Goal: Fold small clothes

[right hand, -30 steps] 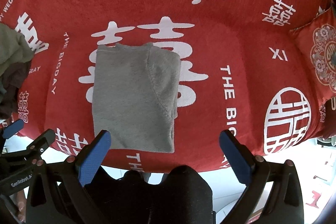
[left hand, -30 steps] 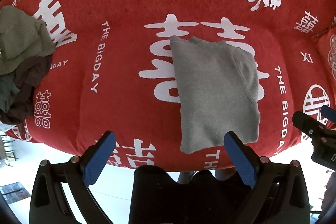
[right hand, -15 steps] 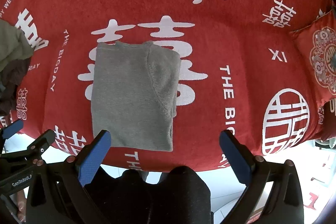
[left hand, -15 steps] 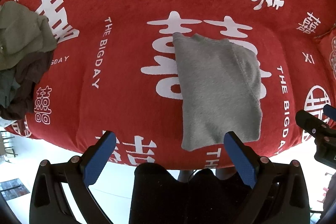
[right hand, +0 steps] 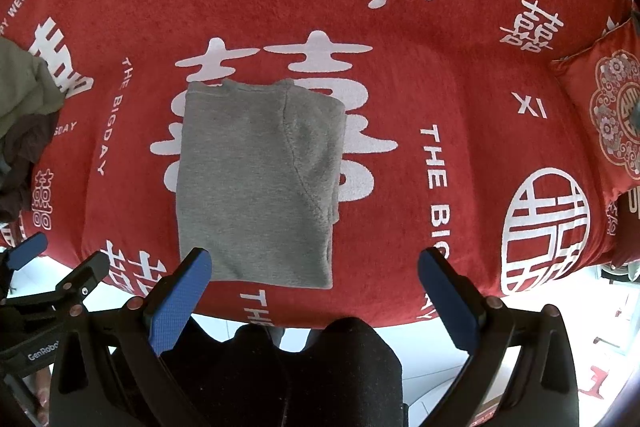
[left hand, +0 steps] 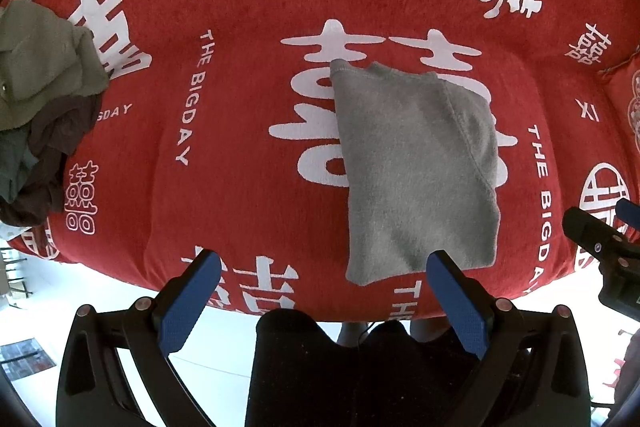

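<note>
Red cover (left hand: 248,187) w/ "THE BIGDAY", "XI"

White print covers the red cloth (left hand: 248,155) over the surface: "THE BIGDAY" runs down it at several places, once left of the centre, once on the right side and once near the far right corner. Along the far left edge stands "PPY WEDDING", its first letters cut off. "XI" stands on the right. Large and small white Chinese double-happiness characters lie among these words. In the right wrist view the left gripper (right hand: 60,259) carries the part-hidden label "GenRobo".
</note>
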`<state>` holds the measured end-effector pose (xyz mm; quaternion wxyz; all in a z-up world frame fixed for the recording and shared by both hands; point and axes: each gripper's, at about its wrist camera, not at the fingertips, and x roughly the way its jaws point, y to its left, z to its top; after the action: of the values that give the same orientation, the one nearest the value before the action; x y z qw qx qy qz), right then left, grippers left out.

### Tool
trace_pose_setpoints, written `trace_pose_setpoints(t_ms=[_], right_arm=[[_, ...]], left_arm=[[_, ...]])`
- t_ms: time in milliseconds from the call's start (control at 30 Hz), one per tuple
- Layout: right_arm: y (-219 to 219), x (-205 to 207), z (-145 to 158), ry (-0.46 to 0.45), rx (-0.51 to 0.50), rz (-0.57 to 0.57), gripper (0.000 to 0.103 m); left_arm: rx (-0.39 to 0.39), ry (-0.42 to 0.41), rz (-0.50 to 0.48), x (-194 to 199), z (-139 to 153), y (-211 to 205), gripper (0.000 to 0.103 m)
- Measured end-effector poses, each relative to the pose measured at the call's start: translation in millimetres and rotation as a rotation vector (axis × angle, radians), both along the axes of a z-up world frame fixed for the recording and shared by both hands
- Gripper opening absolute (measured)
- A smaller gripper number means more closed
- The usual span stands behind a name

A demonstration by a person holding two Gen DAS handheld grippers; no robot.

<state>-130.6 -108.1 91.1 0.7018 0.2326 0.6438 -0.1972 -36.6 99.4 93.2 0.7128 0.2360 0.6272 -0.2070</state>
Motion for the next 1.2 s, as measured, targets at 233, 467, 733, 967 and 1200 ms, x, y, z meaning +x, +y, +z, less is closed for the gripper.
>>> trace_pose_setpoints(t_ms=[233, 467, 733, 967, 1200], right_arm=[[1, 0, 0, 0.000, 0.001, -0.002, 0.103], [1, 2, 0, 0.000, 0.001, -0.001, 0.103], [6, 3, 0, 0.004, 0.001, -0.004, 0.103], [10, 6, -3, 0.010, 0.006, -0.001, 0.103], [12, 9, -4, 0.014, 0.008, 0.005, 0.103]], left_arm=[[0.000, -0.001, 0.001, 0, 0, 0, 0.103], [-0.002, -0.001, -0.004, 0, 0, -2, 0.103], [-0.003, -0.003, 0.000, 2, 0, -2, 0.103], [0.001, -0.009, -0.001, 7, -1, 0, 0.103], [0.002, -0.009, -0.002, 7, -2, 2, 0.103]])
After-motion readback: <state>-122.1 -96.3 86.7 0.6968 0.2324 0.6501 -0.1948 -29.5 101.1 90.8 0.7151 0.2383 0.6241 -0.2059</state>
